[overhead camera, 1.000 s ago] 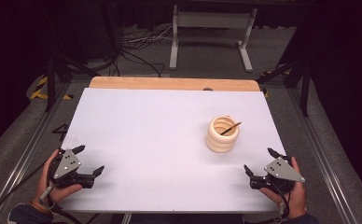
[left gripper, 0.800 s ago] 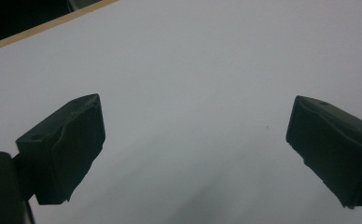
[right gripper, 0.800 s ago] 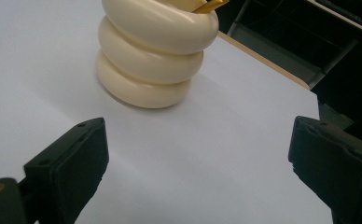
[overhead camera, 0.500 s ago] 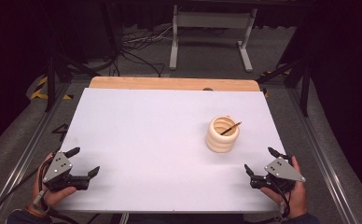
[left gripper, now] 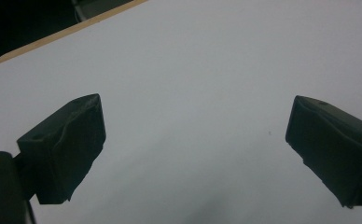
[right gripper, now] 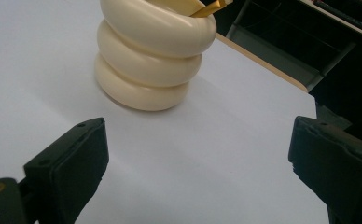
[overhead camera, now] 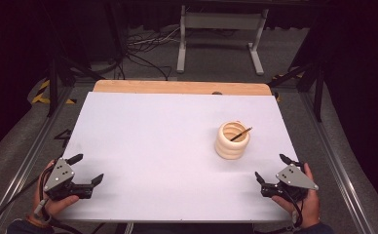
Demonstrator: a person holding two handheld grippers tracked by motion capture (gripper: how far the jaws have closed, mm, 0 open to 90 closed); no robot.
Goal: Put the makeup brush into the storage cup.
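A cream ribbed holder (overhead camera: 232, 142) made of three stacked rings stands on the white table (overhead camera: 167, 131), right of centre. A thin brown stick (overhead camera: 241, 133) leans out of its mouth. My right gripper (overhead camera: 270, 166) rests near the front right corner, open and empty, a short way in front of the holder. In the right gripper view the holder (right gripper: 151, 60) stands just beyond the spread jaws (right gripper: 198, 135), with the stick's yellow-brown end (right gripper: 212, 5) at its rim. My left gripper (overhead camera: 87, 168) sits at the front left corner, open and empty, facing bare white surface (left gripper: 195, 116).
A bare wooden strip (overhead camera: 177, 87) edges the far side of the table. Metal rails run along both sides. Beyond the table are cables (overhead camera: 143, 44) on the floor and a grey metal stand (overhead camera: 221, 22).
My left gripper has drifted slightly left and back toward the front edge. The right gripper and the holder have stayed put.
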